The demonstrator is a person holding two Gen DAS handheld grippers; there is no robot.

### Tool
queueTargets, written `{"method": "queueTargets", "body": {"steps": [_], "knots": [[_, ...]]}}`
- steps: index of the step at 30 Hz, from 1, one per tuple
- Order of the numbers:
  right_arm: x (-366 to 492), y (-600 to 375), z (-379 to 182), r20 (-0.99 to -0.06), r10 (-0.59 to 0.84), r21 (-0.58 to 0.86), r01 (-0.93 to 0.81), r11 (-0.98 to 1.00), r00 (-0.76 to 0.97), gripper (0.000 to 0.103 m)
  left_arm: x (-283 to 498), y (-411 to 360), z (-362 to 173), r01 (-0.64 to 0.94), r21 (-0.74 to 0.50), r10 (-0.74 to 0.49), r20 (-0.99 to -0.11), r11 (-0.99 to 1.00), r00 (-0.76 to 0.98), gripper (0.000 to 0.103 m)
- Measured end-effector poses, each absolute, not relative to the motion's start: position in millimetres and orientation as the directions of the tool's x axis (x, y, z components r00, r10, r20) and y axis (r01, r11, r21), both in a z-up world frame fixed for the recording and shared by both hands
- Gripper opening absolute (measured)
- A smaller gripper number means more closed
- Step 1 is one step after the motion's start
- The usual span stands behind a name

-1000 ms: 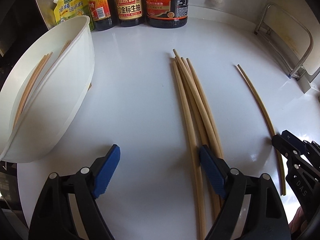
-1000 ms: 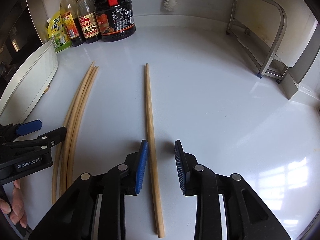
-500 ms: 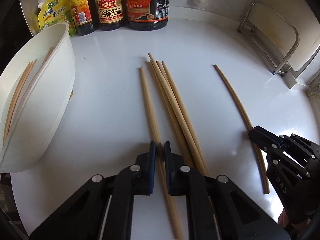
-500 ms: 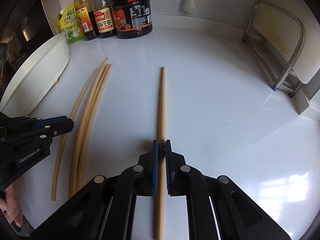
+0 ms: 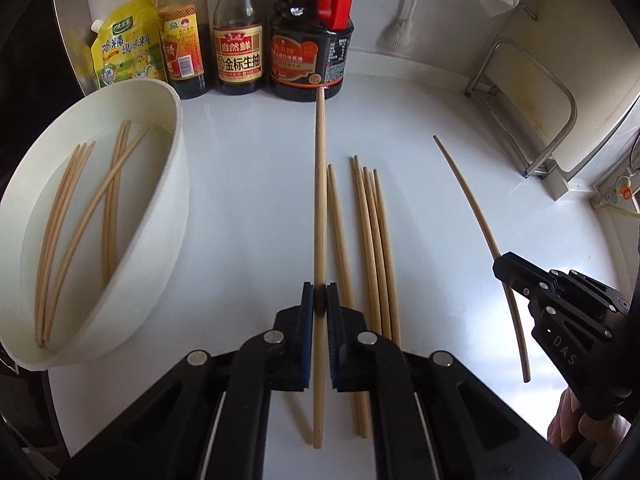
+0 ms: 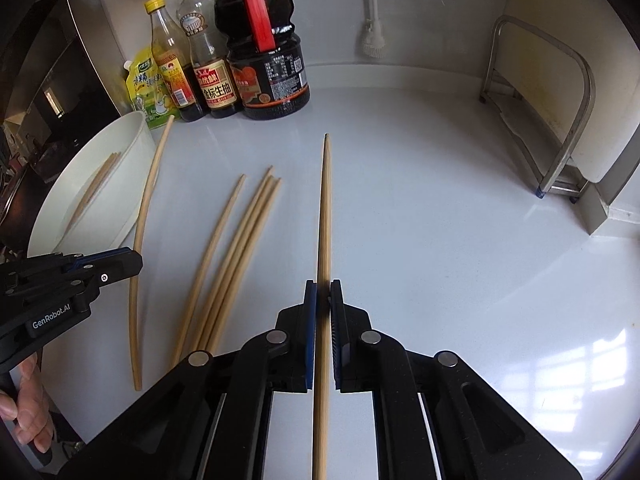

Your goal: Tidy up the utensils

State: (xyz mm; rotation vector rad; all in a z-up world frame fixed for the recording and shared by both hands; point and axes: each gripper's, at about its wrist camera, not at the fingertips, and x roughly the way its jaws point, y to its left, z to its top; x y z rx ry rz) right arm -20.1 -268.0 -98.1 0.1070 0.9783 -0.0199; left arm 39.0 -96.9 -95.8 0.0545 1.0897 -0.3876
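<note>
My left gripper (image 5: 319, 300) is shut on one wooden chopstick (image 5: 320, 200) and holds it above the white counter. My right gripper (image 6: 323, 300) is shut on another chopstick (image 6: 325, 216), also raised. Several loose chopsticks (image 5: 372, 248) lie on the counter between the two grippers; they also show in the right wrist view (image 6: 236, 248). A white oval bowl (image 5: 176, 184) at the left holds several chopsticks (image 5: 80, 208). The right gripper appears in the left wrist view (image 5: 504, 268) with its chopstick (image 5: 476, 208); the left gripper appears in the right wrist view (image 6: 132, 262).
Sauce bottles (image 5: 240, 56) and a yellow seasoning pouch (image 5: 120, 52) stand along the back wall. A metal rack (image 6: 560, 120) stands at the back right. A dish brush (image 6: 372, 36) hangs on the wall.
Both grippers, open a second ago, closed on one chopstick each and have lifted them off the counter. The views now look down into the bowl from higher up.
</note>
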Motion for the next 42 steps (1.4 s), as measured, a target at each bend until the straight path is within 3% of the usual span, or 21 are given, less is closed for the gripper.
{"method": "queueTargets", "body": {"steps": [13,22,37,39,40,42], "knots": [[31,-169,-39,-0.760,0.176,0.200,-0.032,0.979,0.625,0.007,75,8,-42,0.291,-0.145,-0.275,-0.834,0.946,0.479,0.009],[86,-70,-43,-0.754,0.287,0.241,-0.157,0.958,0.591,0.007,106,86,-39,0.206,-0.159,-0.244,-0.825,0.966,0.509,0.009],[120,-16,-65,-0.808,0.277,0.222,-0.166,0.961,0.520,0.007,152,133,-69,0.169,-0.137,-0.204,-0.849,0.976,0.487,0.009],[122,-16,-65,-0.813,0.290,0.239,-0.165,0.957,0.506,0.017,154,138,-69,0.157,-0.138,-0.198,-0.852,0.978,0.485,0.009],[122,-17,-63,-0.812,0.284,0.237,-0.157,0.959,0.510,0.037,155,142,-69,0.149,-0.139,-0.195,-0.853,0.979,0.484,0.009],[119,-18,-57,-0.798,0.268,0.222,-0.150,0.963,0.540,0.043,155,149,-67,0.130,-0.137,-0.184,-0.851,0.982,0.493,0.019]]}}
